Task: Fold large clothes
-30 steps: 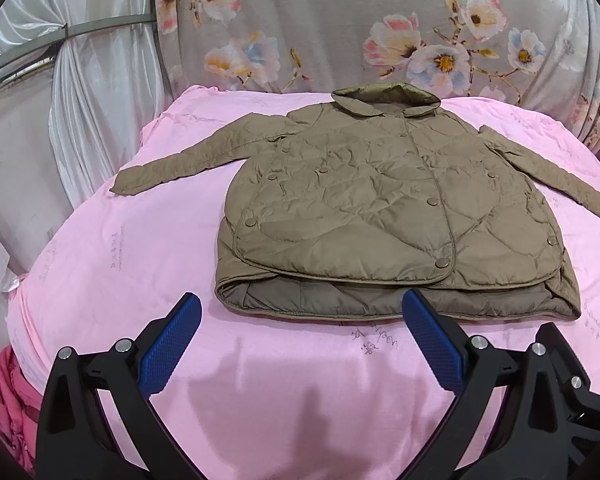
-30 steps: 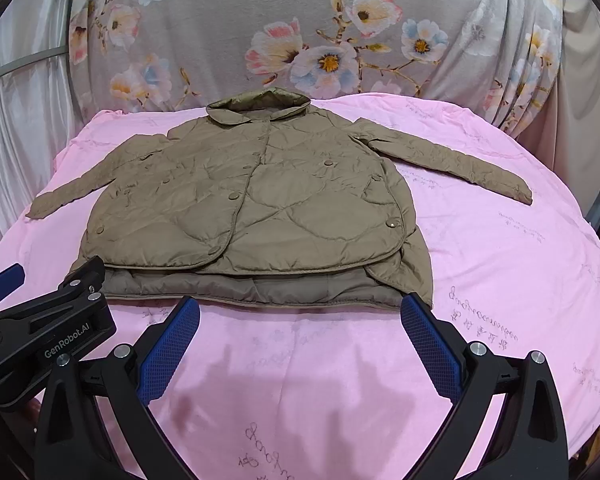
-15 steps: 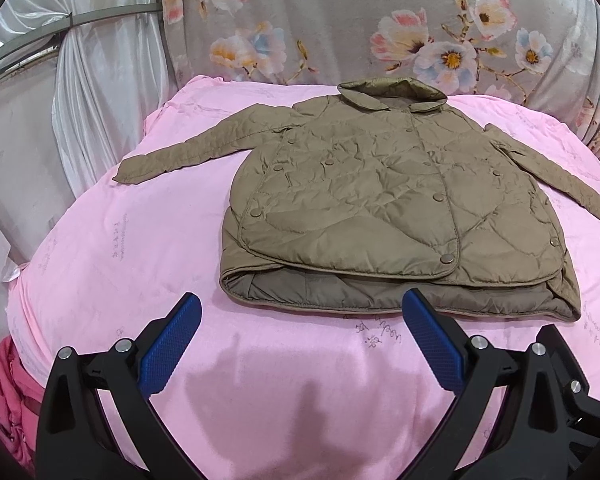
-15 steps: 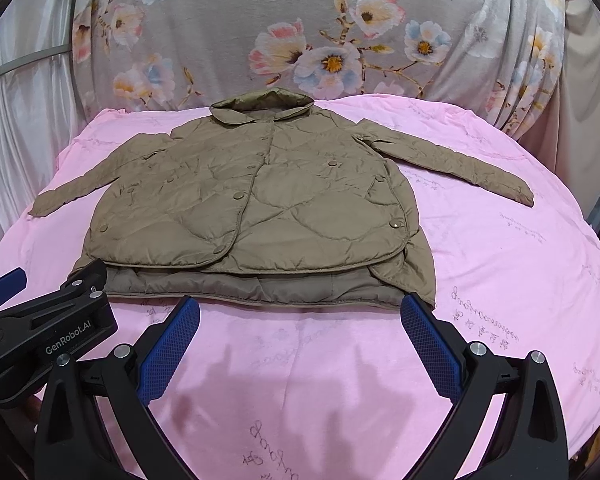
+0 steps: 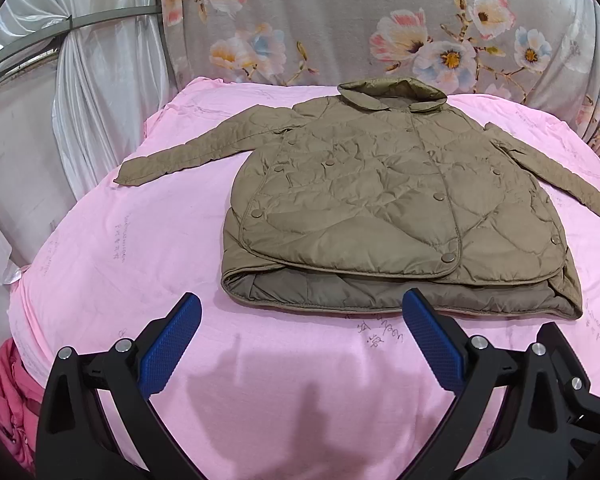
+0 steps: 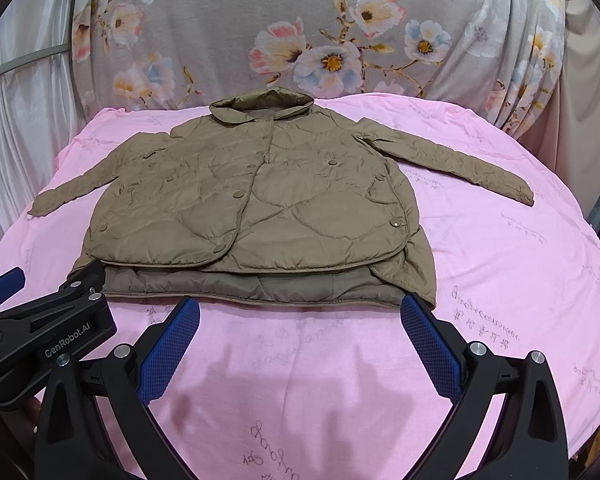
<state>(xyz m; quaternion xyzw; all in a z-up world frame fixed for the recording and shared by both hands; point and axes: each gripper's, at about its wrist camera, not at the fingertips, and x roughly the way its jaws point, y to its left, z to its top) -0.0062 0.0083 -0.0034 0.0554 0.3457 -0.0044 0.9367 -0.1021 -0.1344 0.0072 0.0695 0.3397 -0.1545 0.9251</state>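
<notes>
An olive-brown quilted jacket (image 5: 384, 200) (image 6: 260, 208) lies flat and face up on a pink sheet (image 5: 112, 264) (image 6: 512, 272), collar at the far end. Both sleeves are spread out to the sides. Its front is buttoned and the inner lining shows along the near hem. My left gripper (image 5: 300, 316) hovers open just short of the hem's left part, holding nothing. My right gripper (image 6: 300, 316) hangs open before the hem's right part, also with nothing in it. The left gripper's body (image 6: 40, 332) shows at the lower left of the right wrist view.
A grey floral cloth (image 5: 340, 28) (image 6: 300, 32) hangs behind the bed. White curtains and a metal rail (image 5: 80, 60) stand at the left. A heap of pink-red fabric (image 5: 8, 392) lies below the bed's left edge. The sheet falls away at the left and right edges.
Both grippers have drifted slightly back and to the left, so the jacket sits a little farther right and lower in the left wrist view. Jaws stay open; the jacket has not moved.
</notes>
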